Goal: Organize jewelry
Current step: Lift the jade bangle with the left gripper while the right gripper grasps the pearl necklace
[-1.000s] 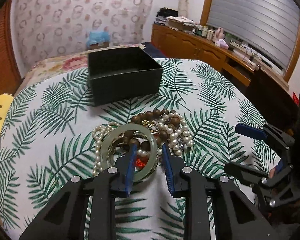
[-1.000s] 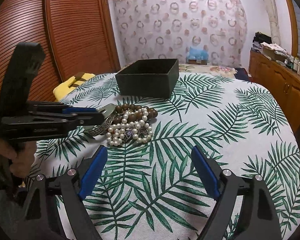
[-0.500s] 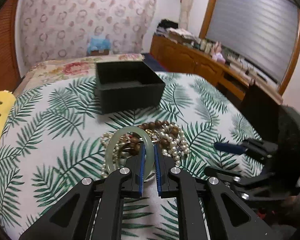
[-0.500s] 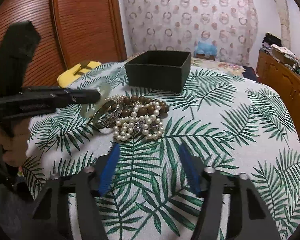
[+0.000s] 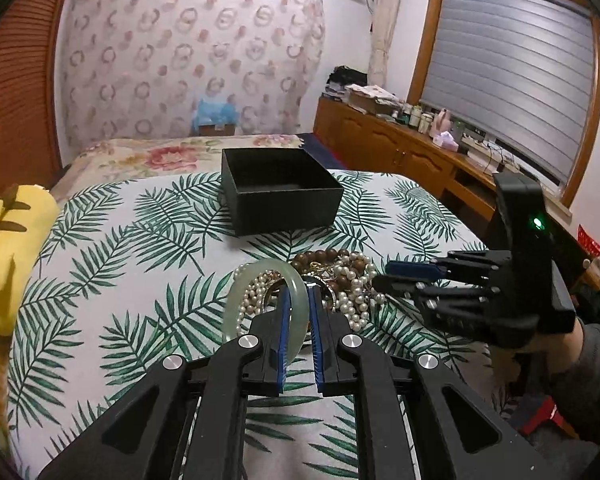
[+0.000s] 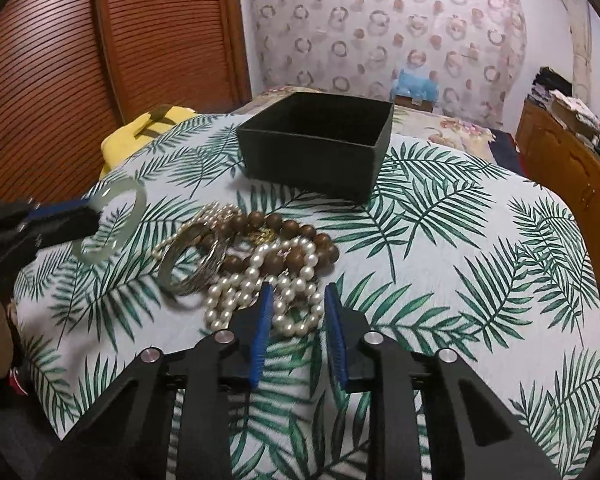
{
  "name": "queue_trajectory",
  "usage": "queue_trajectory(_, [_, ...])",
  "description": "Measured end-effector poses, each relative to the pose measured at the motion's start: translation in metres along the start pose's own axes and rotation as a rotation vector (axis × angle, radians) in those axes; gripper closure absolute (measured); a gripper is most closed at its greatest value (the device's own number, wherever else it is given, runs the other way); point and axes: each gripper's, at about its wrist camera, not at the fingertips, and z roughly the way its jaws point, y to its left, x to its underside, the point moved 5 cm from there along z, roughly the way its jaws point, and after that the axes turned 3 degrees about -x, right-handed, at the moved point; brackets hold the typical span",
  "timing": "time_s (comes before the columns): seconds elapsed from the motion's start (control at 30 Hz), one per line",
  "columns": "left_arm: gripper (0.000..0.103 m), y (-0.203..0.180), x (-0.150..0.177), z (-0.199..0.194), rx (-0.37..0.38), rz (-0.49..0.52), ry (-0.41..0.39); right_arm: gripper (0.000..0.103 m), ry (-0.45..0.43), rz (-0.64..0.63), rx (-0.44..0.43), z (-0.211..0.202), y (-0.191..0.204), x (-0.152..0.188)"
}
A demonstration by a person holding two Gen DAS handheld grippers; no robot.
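Observation:
My left gripper (image 5: pixel 299 298) is shut on a pale green jade bangle (image 5: pixel 244 284) and holds it lifted above the jewelry pile; it also shows in the right wrist view (image 6: pixel 112 224). The pile of pearl strands (image 6: pixel 260 292), brown wooden beads (image 6: pixel 296 232) and a metal bangle (image 6: pixel 188 260) lies on the palm-leaf cloth. My right gripper (image 6: pixel 296 304) is partly open, its tips over the near edge of the pearls, gripping nothing. An open black box (image 5: pixel 278 188) stands behind the pile and also shows in the right wrist view (image 6: pixel 320 144).
The palm-leaf cloth (image 6: pixel 480 260) covers a rounded table. A yellow plush (image 5: pixel 8 256) lies at the left edge. A wooden sideboard (image 5: pixel 400 148) with clutter runs along the right wall under the window. A wooden slatted door (image 6: pixel 80 60) is at the left.
My left gripper closed on the jade bangle and lifted it off the pile. My right gripper narrowed its jaws and moved forward to the pearls.

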Motion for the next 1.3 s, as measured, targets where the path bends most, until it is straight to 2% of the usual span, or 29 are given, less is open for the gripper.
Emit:
queue_trajectory(0.3, [0.094,0.000,0.005,0.001,0.006,-0.004,0.005,0.077,0.015,0.152,-0.111,0.014,-0.018,-0.008])
queue_trajectory(0.47, [0.094,0.001,0.007,0.004,0.016,-0.017,0.011,0.077,0.031,0.188,-0.161,0.017,-0.019,-0.006])
queue_trajectory(0.6, [0.094,0.002,0.007,0.005,0.016,-0.015,0.010,0.084,0.023,0.166,-0.156,0.014,-0.017,-0.008])
queue_trajectory(0.63, [0.094,0.002,0.007,0.005,0.016,-0.015,0.010,0.094,0.016,0.157,-0.151,0.012,-0.016,-0.009])
queue_trajectory(0.93, [0.094,0.005,0.001,0.004,0.023,-0.014,-0.004,0.094,-0.054,0.071,-0.133,-0.018,-0.006,-0.030])
queue_trajectory(1.3, [0.094,0.016,-0.035,-0.001,0.007,-0.008,-0.050,0.094,-0.169,-0.015,-0.137,-0.068,0.006,-0.079])
